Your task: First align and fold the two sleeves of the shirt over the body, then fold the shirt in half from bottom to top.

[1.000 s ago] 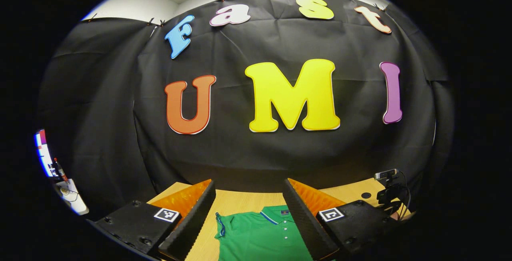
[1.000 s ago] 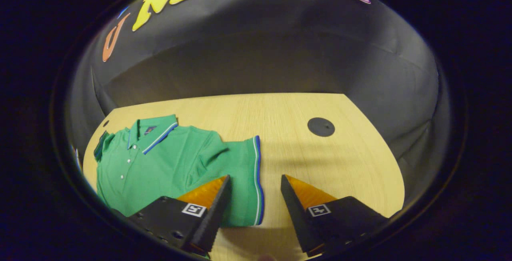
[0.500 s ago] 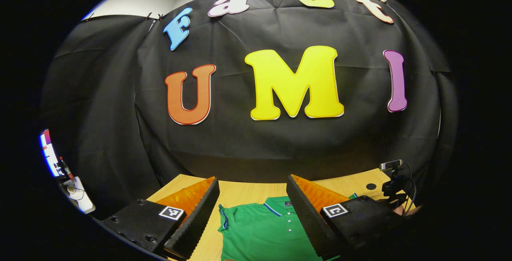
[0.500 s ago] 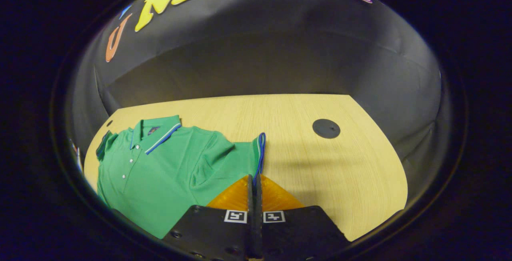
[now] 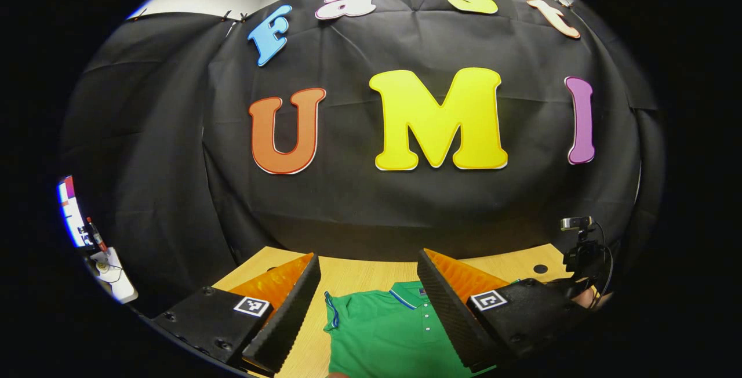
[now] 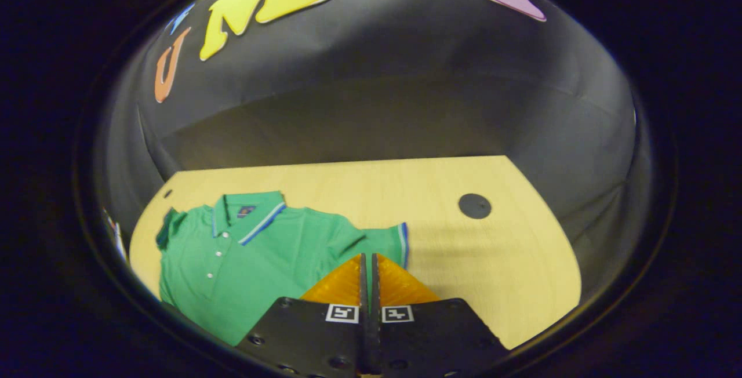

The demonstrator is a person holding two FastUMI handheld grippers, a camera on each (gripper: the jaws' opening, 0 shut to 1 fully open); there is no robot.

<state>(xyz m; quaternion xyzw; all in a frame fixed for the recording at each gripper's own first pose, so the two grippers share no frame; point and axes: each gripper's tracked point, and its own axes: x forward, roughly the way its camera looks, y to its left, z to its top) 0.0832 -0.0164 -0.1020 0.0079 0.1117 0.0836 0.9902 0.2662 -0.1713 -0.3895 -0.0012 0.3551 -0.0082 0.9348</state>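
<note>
A green polo shirt (image 6: 255,262) with blue-and-white trim lies front up on the wooden table (image 6: 510,262), collar (image 6: 249,218) toward the wall. My right gripper (image 6: 367,257) is shut on the near part of the shirt's right sleeve (image 6: 388,239), whose blue hem stands just beyond the fingertips. In the left gripper view the shirt (image 5: 382,331) shows between the spread fingers, with its collar (image 5: 408,295) and other sleeve (image 5: 331,311). My left gripper (image 5: 368,254) is open and holds nothing above the shirt's upper part.
A round black cap (image 6: 475,206) sits in the table to the right of the shirt. A small camera on a stand (image 5: 579,242) stands at the table's right end. Off the table at far left are a lit screen (image 5: 69,213) and a white object (image 5: 113,276).
The right gripper went from open around the sleeve hem to shut on it, and the sleeve now looks bunched toward the body. The left gripper stayed open and shifted slightly.
</note>
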